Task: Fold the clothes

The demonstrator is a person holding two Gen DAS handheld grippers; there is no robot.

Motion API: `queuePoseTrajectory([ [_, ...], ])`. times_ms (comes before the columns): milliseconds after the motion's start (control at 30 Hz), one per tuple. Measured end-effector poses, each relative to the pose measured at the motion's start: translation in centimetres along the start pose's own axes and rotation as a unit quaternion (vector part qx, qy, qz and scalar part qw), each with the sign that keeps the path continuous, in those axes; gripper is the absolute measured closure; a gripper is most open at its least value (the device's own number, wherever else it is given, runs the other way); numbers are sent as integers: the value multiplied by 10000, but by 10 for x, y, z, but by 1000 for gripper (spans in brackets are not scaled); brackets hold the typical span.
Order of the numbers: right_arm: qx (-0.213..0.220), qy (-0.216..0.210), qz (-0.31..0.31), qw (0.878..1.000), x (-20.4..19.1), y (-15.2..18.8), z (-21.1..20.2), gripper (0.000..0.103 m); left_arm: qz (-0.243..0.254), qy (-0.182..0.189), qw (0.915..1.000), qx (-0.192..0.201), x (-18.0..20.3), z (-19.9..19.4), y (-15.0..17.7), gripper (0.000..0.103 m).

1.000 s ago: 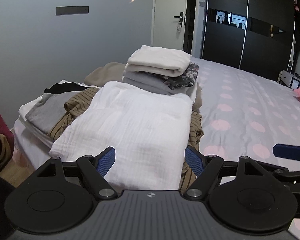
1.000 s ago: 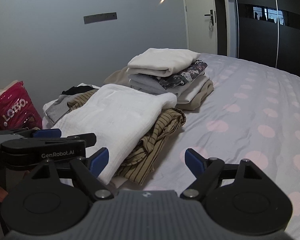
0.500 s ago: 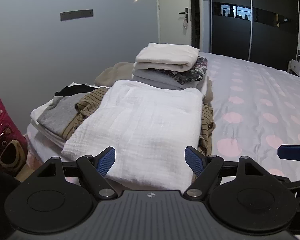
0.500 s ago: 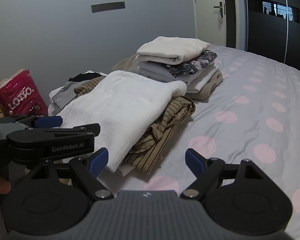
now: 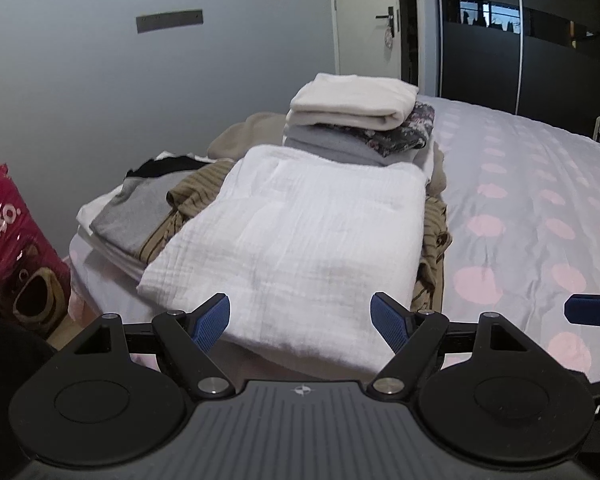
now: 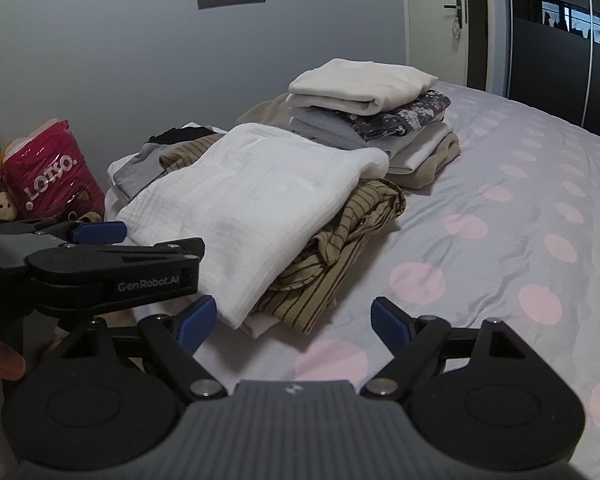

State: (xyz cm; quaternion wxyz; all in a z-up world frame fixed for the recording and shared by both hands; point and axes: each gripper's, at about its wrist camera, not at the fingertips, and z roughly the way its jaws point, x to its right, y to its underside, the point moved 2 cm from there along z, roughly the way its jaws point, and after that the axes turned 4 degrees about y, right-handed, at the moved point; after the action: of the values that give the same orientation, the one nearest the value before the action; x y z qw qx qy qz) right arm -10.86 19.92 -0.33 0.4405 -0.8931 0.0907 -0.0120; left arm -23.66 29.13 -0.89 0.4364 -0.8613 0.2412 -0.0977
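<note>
- left gripper point(image 5: 300, 320) jaws wide apart, nothing between, hovering at near edge of folded white cloth point(image 5: 296, 240)
- right gripper point(image 6: 290, 322) jaws wide apart, empty, over polka-dot bedspread point(image 6: 500, 208) beside the pile
- white cloth lying flat on top of striped tan garment point(image 6: 340, 248)
- taller folded stack point(image 6: 364, 108) just behind, cream piece on top
- pink Lotso bag point(image 6: 52, 176) on floor near wall

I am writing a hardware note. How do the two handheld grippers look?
Both look alike: a ribbed grey body, two round black discs, and black angular linkages with silver pivot screws. The left gripper has blue ridged fingers, and so does the right gripper. The left gripper's side reads "GenRobot.AI".
</note>
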Motion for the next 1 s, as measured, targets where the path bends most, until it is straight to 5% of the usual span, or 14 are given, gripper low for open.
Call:
queuePoseTrajectory([
  [1000,-141,-263,-49,9995,-6,6,9,17,-299,-117,9980,-546,-14,5,13,26],
])
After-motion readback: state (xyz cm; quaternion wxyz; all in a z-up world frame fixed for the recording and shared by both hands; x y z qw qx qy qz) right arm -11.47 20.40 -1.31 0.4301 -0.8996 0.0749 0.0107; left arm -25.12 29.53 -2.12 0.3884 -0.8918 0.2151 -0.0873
